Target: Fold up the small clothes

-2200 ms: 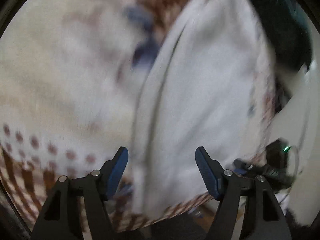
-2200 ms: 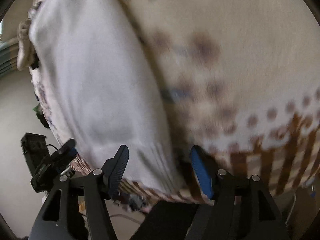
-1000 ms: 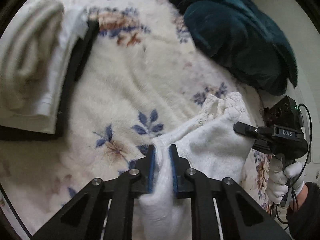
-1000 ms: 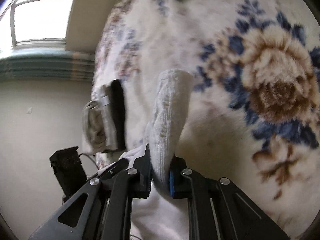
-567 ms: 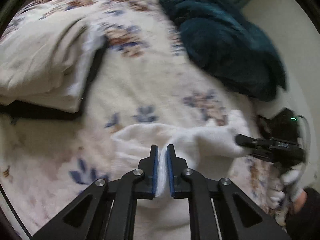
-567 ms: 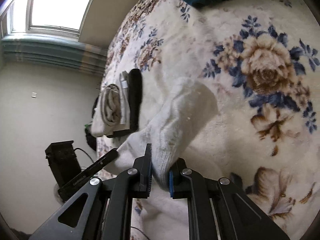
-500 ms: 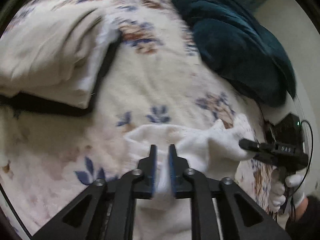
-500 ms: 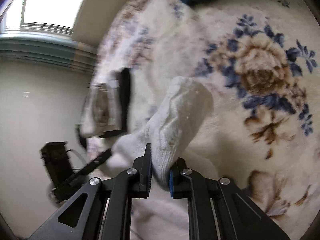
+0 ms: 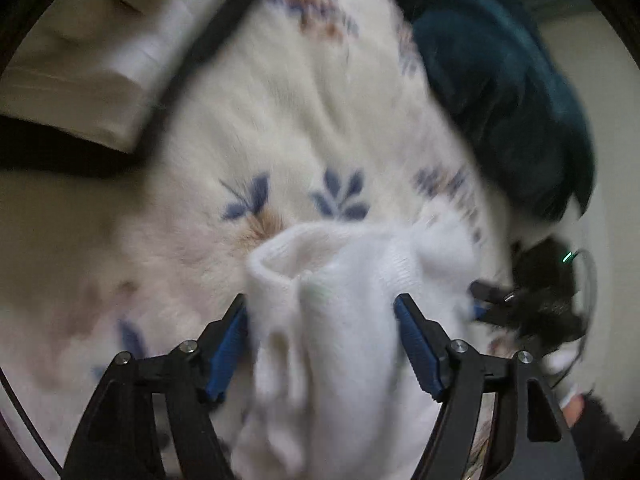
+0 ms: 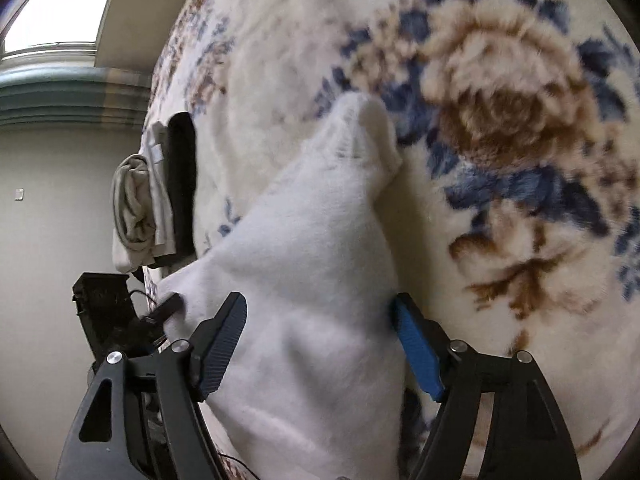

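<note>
A white fluffy sock (image 9: 344, 320) lies bunched on the floral blanket (image 9: 304, 128). My left gripper (image 9: 320, 336) is open, its blue pads wide apart on either side of the sock. My right gripper (image 10: 320, 344) is open too, with the same sock (image 10: 312, 264) lying between its pads and its far end pointing away over the blanket (image 10: 520, 92). The right gripper also shows at the right edge of the left wrist view (image 9: 496, 300), close to the sock. The left gripper shows at the lower left of the right wrist view (image 10: 160, 312).
A stack of folded beige, white and black clothes (image 9: 92, 56) lies at the far left of the blanket, also seen in the right wrist view (image 10: 156, 196). A dark teal blanket (image 9: 508, 92) is heaped at the back right. A wall and window (image 10: 52, 20) lie beyond the bed.
Both grippers were shut on the sock and holding it up. Now both have opened and the sock lies loose on the blanket between their pads.
</note>
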A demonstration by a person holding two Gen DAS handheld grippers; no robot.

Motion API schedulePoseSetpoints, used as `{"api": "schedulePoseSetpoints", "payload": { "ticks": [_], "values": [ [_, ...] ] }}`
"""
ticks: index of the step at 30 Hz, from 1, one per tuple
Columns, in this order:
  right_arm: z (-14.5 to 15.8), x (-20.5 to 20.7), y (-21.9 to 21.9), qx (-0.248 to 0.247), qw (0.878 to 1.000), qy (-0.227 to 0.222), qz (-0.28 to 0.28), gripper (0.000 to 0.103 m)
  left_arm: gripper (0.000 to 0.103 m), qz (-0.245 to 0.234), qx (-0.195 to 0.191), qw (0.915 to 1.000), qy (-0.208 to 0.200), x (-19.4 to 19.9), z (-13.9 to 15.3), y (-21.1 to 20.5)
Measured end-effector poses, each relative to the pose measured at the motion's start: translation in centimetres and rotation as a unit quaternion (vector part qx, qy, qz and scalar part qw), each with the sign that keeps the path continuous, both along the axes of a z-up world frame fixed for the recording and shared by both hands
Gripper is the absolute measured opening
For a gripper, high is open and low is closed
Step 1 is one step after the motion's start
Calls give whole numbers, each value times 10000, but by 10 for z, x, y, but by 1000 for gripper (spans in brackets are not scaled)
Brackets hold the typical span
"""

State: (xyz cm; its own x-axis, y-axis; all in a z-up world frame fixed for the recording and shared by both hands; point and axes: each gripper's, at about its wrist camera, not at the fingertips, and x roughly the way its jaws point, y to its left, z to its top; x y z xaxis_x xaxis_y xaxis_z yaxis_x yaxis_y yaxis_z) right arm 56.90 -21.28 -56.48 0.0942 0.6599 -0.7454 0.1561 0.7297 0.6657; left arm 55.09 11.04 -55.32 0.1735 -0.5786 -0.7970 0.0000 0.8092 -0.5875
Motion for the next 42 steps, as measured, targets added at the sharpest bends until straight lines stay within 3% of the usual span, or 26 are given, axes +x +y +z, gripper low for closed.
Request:
{"api": "schedulePoseSetpoints", "payload": {
  "ticks": [4, 6, 7, 8, 10, 12, 13, 14, 16, 19, 24, 27, 33, 36, 39, 40, 41, 42],
  "values": [
    [-25, 11, 0, 215, 9995, 218, -35, 77, 70, 2, -37, 9999, -122, 17, -6, -6],
    [-31, 15, 2, 274, 9993, 223, -75, 77, 56, -65, 13, 9995, -309, 23, -1, -11],
    [-31, 16, 2, 312, 9993, 186, -107, 70, 28, -106, 47, 9992, -377, 23, 0, -12],
    [-29, 17, 2, 387, 9991, 86, -149, 54, 20, -142, -8, 9992, -378, 24, 0, -13],
    [-30, 17, 4, 457, 9988, 113, -134, 44, 17, -178, 33, 9986, -506, 23, 2, -14],
    [-27, 16, 5, 269, 9996, 97, -37, 44, 19, -239, 203, 9982, -516, 20, 4, -13],
    [-25, 14, 5, 93, 9999, 134, 19, 47, 25, -225, 280, 9983, -456, 18, 4, -13],
    [-23, 12, 4, 11, 9998, 195, -2, 62, 32, -144, 329, 9988, -345, 12, 10, -10],
    [-11, -4, -7, 93, 9993, 279, -244, 77, 40, 153, 134, 9993, -322, -13, 27, 6],
    [22, -49, -25, 303, 9990, 47, -317, 78, 58, 467, 114, 9984, -296, -65, 57, 29],
    [67, -158, -38, 15, 9992, 160, -370, 80, 58, 487, 477, 9976, -74, -174, 90, 41],
    [74, -225, -26, -468, 9972, 509, -269, 81, 58, 241, 844, 9958, 273, -241, 77, 30],
    [29, -342, 7, -514, 9884, 1417, -191, 81, 58, 61, 908, 9840, 1534, -339, 2, 25],
    [-6, -381, 27, -366, 9838, 1753, -127, 81, 58, 80, 856, 9857, 1448, -368, -9, 26],
    [-35, -408, 35, 82, 9785, 2015, -437, 80, 58, -5, 898, 9892, 1162, -370, -2, 20],
    [-38, -413, 35, 213, 9781, 1984, -600, 72, 50, -60, 883, 9902, 1080, -369, 0, 18],
    [-39, -416, 37, 304, 9774, 1939, -781, 41, 22, -111, 797, 9918, 996, -369, 2, 16],
    [-39, -417, 40, 437, 9760, 1942, -880, 23, 9, -139, 630, 9933, 957, -369, 3, 12]
  ]
}}
